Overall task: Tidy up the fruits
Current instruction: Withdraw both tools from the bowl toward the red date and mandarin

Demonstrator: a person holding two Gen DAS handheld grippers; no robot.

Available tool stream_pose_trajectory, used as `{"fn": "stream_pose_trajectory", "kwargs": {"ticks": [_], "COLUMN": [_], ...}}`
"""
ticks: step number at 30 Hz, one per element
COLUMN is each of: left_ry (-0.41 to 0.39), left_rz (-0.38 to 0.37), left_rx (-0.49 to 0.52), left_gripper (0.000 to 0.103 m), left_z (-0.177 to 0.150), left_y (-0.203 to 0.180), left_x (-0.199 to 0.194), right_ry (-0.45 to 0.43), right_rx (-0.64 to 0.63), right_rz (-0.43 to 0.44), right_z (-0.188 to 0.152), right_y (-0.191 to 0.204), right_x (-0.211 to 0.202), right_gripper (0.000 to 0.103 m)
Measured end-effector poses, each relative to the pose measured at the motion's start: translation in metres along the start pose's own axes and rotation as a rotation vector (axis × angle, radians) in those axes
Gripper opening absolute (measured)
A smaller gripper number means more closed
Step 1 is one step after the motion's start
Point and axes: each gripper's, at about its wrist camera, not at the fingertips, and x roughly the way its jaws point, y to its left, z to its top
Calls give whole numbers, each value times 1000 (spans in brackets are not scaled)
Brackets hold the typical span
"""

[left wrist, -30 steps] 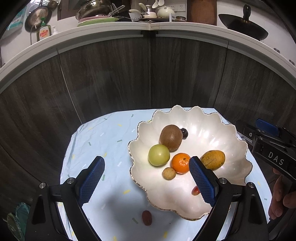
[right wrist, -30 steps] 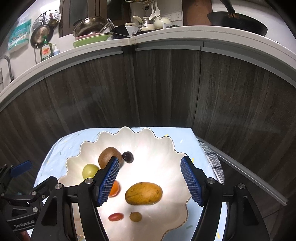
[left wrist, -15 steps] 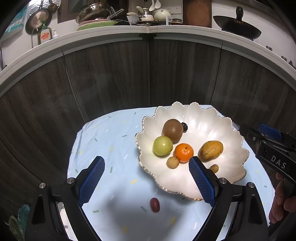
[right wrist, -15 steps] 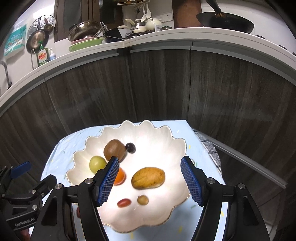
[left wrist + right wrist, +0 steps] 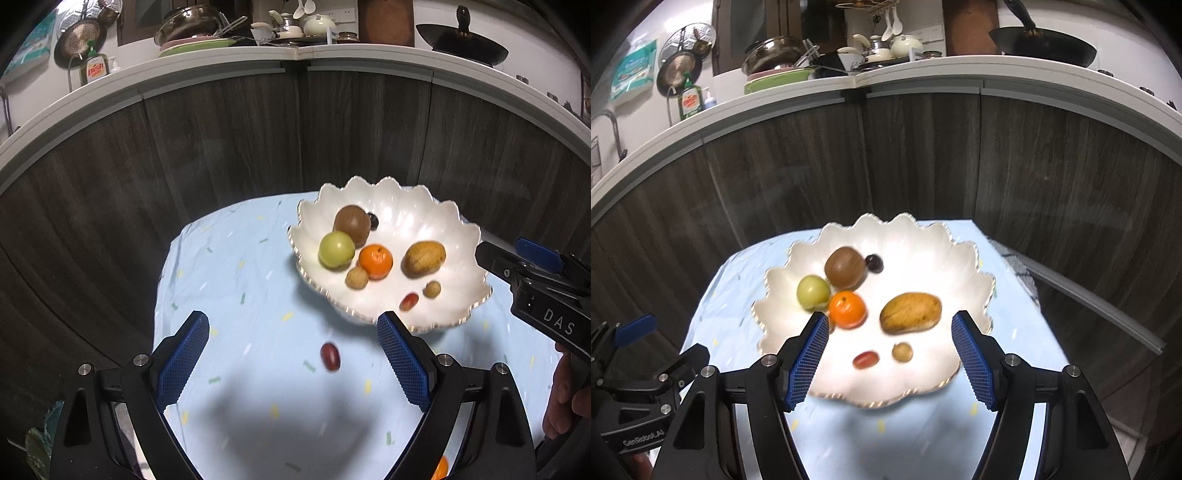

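Observation:
A white scalloped bowl (image 5: 458,236) (image 5: 964,266) on a light blue cloth holds a kiwi (image 5: 351,225), a green fruit (image 5: 336,249), an orange (image 5: 375,261), a mango (image 5: 424,257), a dark grape (image 5: 373,220), two small brown fruits and a red grape (image 5: 409,301). Another red grape (image 5: 330,356) lies loose on the cloth in front of the bowl. My left gripper (image 5: 291,350) is open and empty above the cloth, near that grape. My right gripper (image 5: 889,343) is open and empty in front of the bowl.
The blue cloth (image 5: 236,295) covers a small table against dark wood cabinet fronts (image 5: 258,140). An orange fruit (image 5: 439,470) shows partly at the bottom edge. A white counter (image 5: 923,74) above carries pans and dishes.
Both grippers have drawn back and up from the bowl, so the bowl looks smaller and farther. The loose red grape now lies between my left fingers in view. Both stay open.

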Motion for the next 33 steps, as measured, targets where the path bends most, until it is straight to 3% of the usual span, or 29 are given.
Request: {"fn": "stream_pose_trajectory", "kwargs": {"ticks": [18,33], "left_ry": [72,111], "left_rz": [20,54], "left_rx": [1,-71], "left_gripper": [93,93], "left_z": [-74,-115], "left_y": [5,15], "left_x": [-24,-31], "right_ry": [143,224], "right_rx": [-132,-259], "right_rz": [119,198], "right_z": [-81,-123], "right_y": [37,61], "right_x": [-17,-25], "right_gripper": [70,70]}}
